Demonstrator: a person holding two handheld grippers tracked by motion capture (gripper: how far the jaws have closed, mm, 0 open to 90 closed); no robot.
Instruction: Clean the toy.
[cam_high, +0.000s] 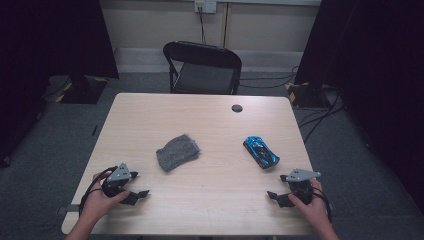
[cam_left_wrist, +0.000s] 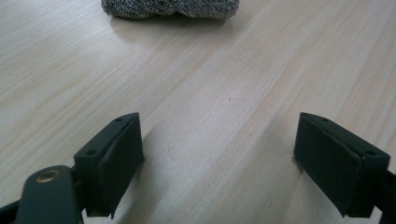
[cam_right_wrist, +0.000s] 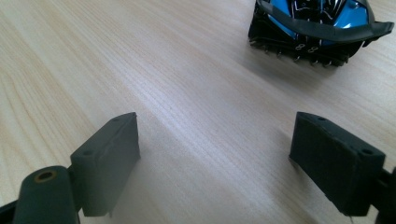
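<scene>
A folded grey cloth (cam_high: 177, 151) lies near the middle of the wooden table (cam_high: 200, 120). To its right sits a blue and black toy car (cam_high: 261, 151). My left gripper (cam_high: 136, 196) rests by the front left edge, open, with bare wood between its jaws. In the left gripper view the cloth (cam_left_wrist: 170, 8) lies ahead, beyond the gripper (cam_left_wrist: 218, 158). My right gripper (cam_high: 276, 196) rests by the front right edge, also open and empty. In the right gripper view the car's rear end (cam_right_wrist: 317, 23) stands ahead and to the right of the gripper (cam_right_wrist: 215, 158).
A small dark round cap (cam_high: 237, 108) sits in the tabletop near the far edge. A black folding chair (cam_high: 202, 67) stands behind the table. Cables (cam_high: 315, 117) trail on the floor at the right. Dark curtains hang on both sides.
</scene>
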